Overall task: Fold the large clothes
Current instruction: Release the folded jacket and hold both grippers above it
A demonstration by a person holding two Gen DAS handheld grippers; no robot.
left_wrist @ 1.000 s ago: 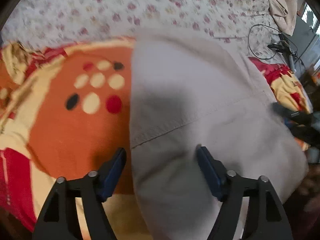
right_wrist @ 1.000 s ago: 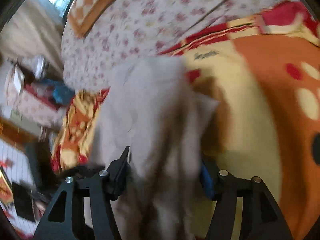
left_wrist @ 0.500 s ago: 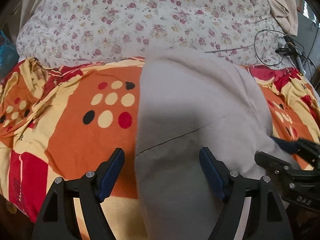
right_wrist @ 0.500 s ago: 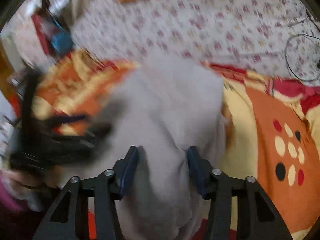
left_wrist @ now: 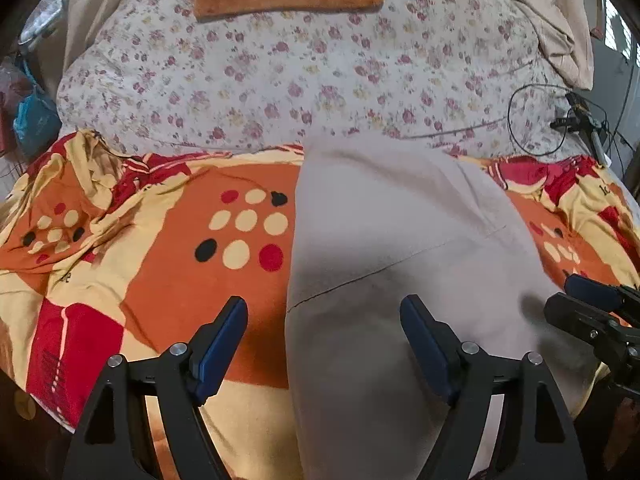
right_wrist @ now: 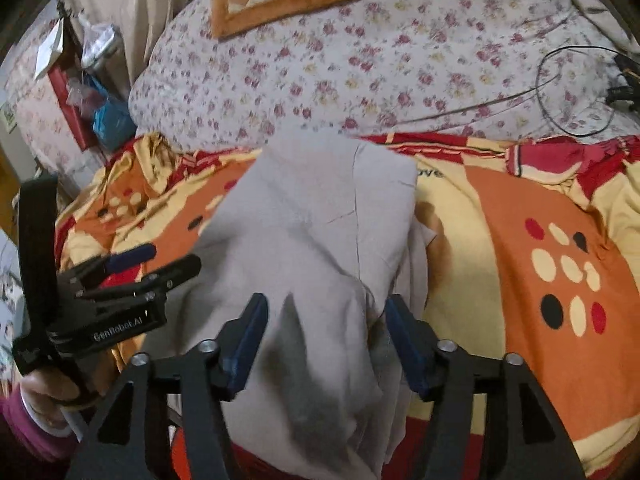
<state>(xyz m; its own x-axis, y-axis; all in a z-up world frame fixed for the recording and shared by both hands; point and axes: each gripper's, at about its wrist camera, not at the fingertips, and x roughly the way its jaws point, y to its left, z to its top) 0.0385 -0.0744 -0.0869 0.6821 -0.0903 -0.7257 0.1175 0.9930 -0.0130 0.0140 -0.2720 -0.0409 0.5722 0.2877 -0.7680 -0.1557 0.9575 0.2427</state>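
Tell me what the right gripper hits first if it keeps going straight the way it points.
Most likely the grey garment: it lies between and ahead of the open right gripper, bunched near the fingers. Depth is unclear.

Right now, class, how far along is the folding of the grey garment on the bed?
Done: the grey garment lies as a long strip on the orange patterned blanket. In hand: nothing; the left gripper and right gripper hover open over its near end. Left: its right edge looks bunched, and it still seems to need folding shorter.
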